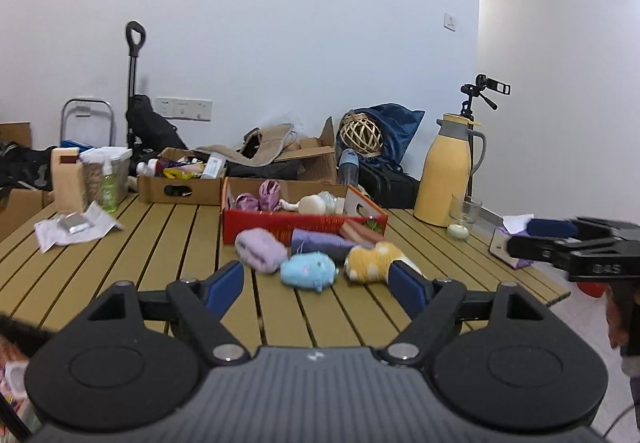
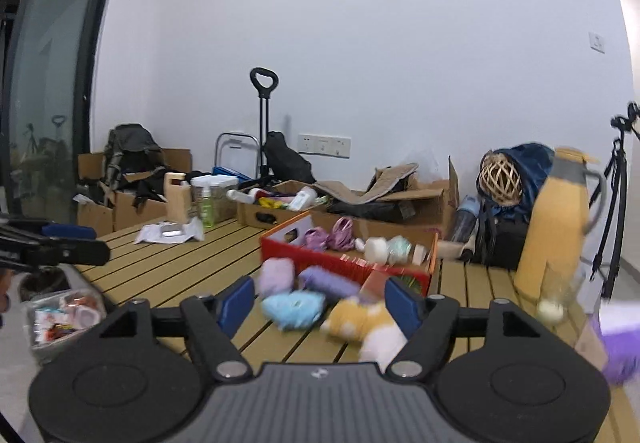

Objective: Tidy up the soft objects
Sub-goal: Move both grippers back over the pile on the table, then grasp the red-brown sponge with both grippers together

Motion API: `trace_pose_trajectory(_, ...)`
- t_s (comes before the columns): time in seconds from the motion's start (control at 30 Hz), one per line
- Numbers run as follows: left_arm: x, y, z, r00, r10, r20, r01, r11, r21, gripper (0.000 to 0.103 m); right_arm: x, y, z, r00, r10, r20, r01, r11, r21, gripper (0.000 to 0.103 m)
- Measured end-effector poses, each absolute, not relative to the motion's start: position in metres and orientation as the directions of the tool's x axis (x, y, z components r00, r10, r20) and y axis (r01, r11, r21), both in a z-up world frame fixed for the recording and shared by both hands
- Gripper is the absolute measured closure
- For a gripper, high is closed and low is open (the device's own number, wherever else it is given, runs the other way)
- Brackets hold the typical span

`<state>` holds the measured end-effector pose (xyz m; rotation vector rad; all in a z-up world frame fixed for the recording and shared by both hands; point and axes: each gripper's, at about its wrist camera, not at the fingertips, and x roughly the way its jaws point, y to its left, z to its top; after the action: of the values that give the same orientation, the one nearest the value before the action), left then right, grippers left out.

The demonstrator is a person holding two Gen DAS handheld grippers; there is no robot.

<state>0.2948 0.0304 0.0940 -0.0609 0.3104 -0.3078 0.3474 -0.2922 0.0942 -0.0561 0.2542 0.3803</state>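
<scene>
Several soft toys lie on the slatted table before a red box [image 1: 280,225]: a lilac plush [image 1: 260,249], a blue plush [image 1: 308,270], a yellow spotted plush [image 1: 374,261] and a purple roll [image 1: 320,241]. The box holds purple fabric items [image 1: 260,199] and a white one. My left gripper [image 1: 316,285] is open and empty, just short of the blue plush. My right gripper [image 2: 320,305] is open and empty above the blue plush [image 2: 294,307] and yellow plush [image 2: 356,319]; that view is blurred. The right gripper also shows at the right in the left wrist view [image 1: 560,243].
A yellow thermos [image 1: 442,173], a glass [image 1: 464,217] and a tissue box [image 1: 506,243] stand at the right. A cardboard box [image 1: 180,185], a green bottle [image 1: 108,189] and papers [image 1: 72,229] are at the back left. The table's right edge [image 1: 556,297] is close.
</scene>
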Motion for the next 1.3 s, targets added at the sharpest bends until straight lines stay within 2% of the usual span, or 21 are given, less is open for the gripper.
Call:
trace_pose_trajectory(0.13, 0.280, 0.027, 0.090, 0.901, -0.334, -0.278, 0.320, 0.943, -0.097, 0.016, 0.302, -0.300, 0.076, 0.906, 0.365, -0.214, -0.357, 0.931, 0.078, 0.020)
trace_pose_trajectory(0.37, 0.305, 0.008, 0.078, 0.872, -0.380, -0.307, 0.360, 0.925, -0.122, 0.017, 0.308, -0.310, 0.062, 0.910, 0.323, -0.258, -0.302, 0.946, 0.118, 0.021)
trace_pose_trajectory(0.57, 0.374, -0.031, 0.059, 0.829, -0.447, -0.335, 0.425, 0.894, -0.141, 0.025, 0.357, -0.322, 0.032, 0.899, 0.315, -0.305, -0.270, 0.945, 0.183, 0.022)
trace_pose_trajectory(0.63, 0.409, -0.049, 0.055, 0.813, -0.459, -0.357, 0.445, 0.887, -0.128, 0.032, 0.386, -0.329, 0.022, 0.895, 0.301, -0.330, -0.242, 0.948, 0.207, 0.022)
trace_pose_trajectory(0.8, 0.517, -0.089, 0.047, 0.766, -0.498, -0.406, 0.476, 0.864, -0.162, 0.042, 0.479, -0.352, 0.011, 0.866, 0.327, -0.378, -0.209, 0.924, 0.322, 0.024)
trace_pose_trajectory(0.87, 0.563, -0.101, 0.039, 0.746, -0.500, -0.441, 0.459, 0.865, -0.203, 0.044, 0.525, -0.361, 0.007, 0.849, 0.355, -0.390, -0.203, 0.903, 0.379, 0.028)
trace_pose_trajectory(0.93, 0.616, -0.112, 0.022, 0.717, -0.464, -0.520, 0.394, 0.885, -0.247, 0.059, 0.570, -0.368, 0.000, 0.831, 0.376, -0.409, -0.183, 0.880, 0.438, 0.032)
trace_pose_trajectory(1.0, 0.652, -0.116, 0.007, 0.686, -0.461, -0.563, 0.356, 0.888, -0.292, 0.067, 0.615, -0.371, -0.009, 0.811, 0.379, -0.445, -0.147, 0.870, 0.471, 0.039)
trace_pose_trajectory(1.07, 0.675, -0.114, -0.005, 0.664, -0.503, -0.553, 0.345, 0.862, -0.371, 0.069, 0.652, -0.370, -0.019, 0.793, 0.375, -0.479, -0.121, 0.869, 0.479, 0.048)
trace_pose_trajectory(1.17, 0.687, -0.108, -0.021, 0.634, -0.532, -0.561, 0.327, 0.842, -0.429, 0.070, 0.684, -0.366, -0.034, 0.779, 0.381, -0.498, -0.119, 0.870, 0.479, 0.053)
trace_pose_trajectory(1.3, 0.692, -0.102, -0.025, 0.620, -0.559, -0.551, 0.313, 0.820, -0.479, 0.072, 0.694, -0.368, -0.048, 0.766, 0.422, -0.485, -0.143, 0.847, 0.512, 0.053)
